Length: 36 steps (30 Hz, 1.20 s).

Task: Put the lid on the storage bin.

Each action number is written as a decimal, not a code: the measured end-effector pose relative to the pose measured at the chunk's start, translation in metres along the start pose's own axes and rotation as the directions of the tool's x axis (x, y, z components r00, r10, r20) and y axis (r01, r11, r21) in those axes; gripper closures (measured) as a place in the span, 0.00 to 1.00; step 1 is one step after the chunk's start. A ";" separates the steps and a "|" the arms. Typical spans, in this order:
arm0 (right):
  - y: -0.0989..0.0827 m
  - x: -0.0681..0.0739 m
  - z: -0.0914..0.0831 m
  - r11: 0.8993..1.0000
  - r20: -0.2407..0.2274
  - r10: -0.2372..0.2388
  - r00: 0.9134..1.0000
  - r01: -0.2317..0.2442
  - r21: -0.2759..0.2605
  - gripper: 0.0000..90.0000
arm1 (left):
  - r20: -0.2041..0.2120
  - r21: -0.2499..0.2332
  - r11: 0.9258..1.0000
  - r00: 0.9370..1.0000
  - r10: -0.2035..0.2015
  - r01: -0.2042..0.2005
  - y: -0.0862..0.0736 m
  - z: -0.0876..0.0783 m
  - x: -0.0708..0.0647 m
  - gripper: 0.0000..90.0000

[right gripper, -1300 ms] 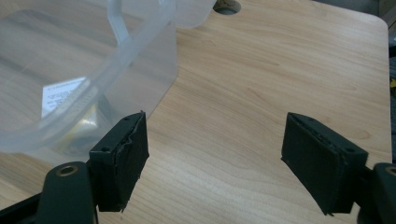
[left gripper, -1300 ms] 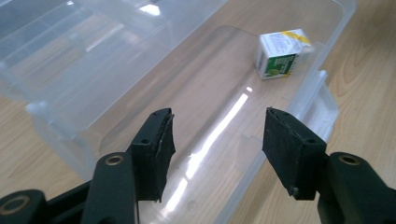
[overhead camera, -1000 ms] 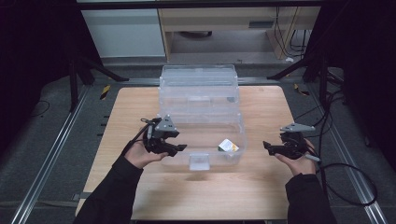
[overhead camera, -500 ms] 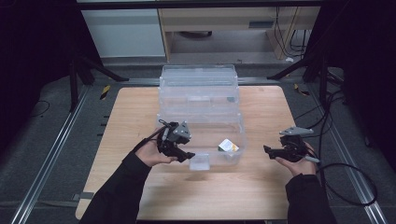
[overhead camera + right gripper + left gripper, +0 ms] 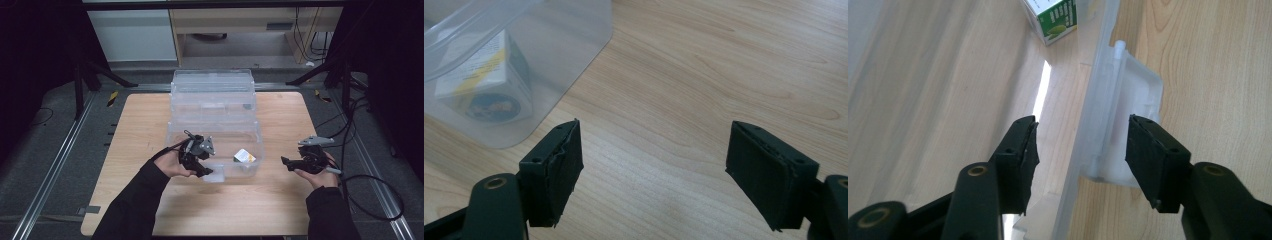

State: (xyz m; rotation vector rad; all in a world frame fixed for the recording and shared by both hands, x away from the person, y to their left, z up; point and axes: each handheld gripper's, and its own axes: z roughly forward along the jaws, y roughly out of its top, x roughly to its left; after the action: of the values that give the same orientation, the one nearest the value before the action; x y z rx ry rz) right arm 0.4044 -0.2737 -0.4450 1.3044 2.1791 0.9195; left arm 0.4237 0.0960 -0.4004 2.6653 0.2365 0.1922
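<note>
A clear plastic box [image 5: 256, 145] stands open at the middle of the wooden table, its lid [image 5: 212, 82] folded back behind it. Inside lies a small printed carton [image 5: 244, 156], also seen as a carton [image 5: 1055, 17] and a carton [image 5: 479, 80] through the wall. My left gripper [image 5: 205, 172] is at the box's front wall. Its jaws straddle the wall and the white latch [image 5: 1128, 100], and they have just been closing, with a gap left on the inner side [image 5: 1080, 150]. My right gripper [image 5: 285, 161] hovers open over bare wood right of the box [image 5: 654, 170], with nothing between its jaws.
The table [image 5: 280, 205] has free wood in front of and to the right of the box. Black cables [image 5: 370, 190] trail off the right edge. Metal rails [image 5: 55, 165] run along both sides, with dark stands behind.
My left hand has moved right and down from beside the box to its front wall, and its jaws have narrowed a little. The right hand has stayed where it was.
</note>
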 end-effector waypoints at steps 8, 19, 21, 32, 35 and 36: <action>0.000 0.001 0.002 1.000 -0.012 -0.010 1.000 0.010 0.008 0.26 | 0.037 0.046 0.999 0.999 0.020 -0.021 0.002 0.012 0.002 0.62; 0.003 0.001 0.004 1.000 -0.029 -0.027 0.999 0.027 0.008 0.27 | 0.083 0.050 0.998 0.996 0.018 -0.022 0.001 0.017 0.005 0.72; 0.005 0.002 0.003 1.000 -0.037 -0.027 0.999 0.027 0.004 0.28 | 0.086 0.048 0.998 0.996 0.022 -0.026 0.001 0.017 0.006 0.72; 0.031 0.005 -0.006 0.996 -0.067 -0.051 0.996 0.046 -0.074 0.30 | 0.102 0.032 0.999 0.995 0.021 -0.025 -0.001 0.016 0.007 0.75; 0.041 0.005 -0.007 0.994 -0.071 -0.055 0.996 0.048 -0.095 0.30 | 0.105 0.028 0.999 0.994 0.020 -0.023 -0.001 0.016 0.007 0.75; 0.045 0.005 -0.007 0.994 -0.072 -0.059 0.996 0.052 -0.100 0.30 | 0.107 0.030 0.999 0.994 0.023 -0.027 -0.001 0.016 0.008 0.76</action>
State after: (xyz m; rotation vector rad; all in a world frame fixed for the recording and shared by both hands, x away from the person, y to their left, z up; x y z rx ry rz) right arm 0.4243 -0.2564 -0.4074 1.1755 2.1854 1.0546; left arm 0.4339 0.0914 -0.4144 2.7005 0.1734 0.0542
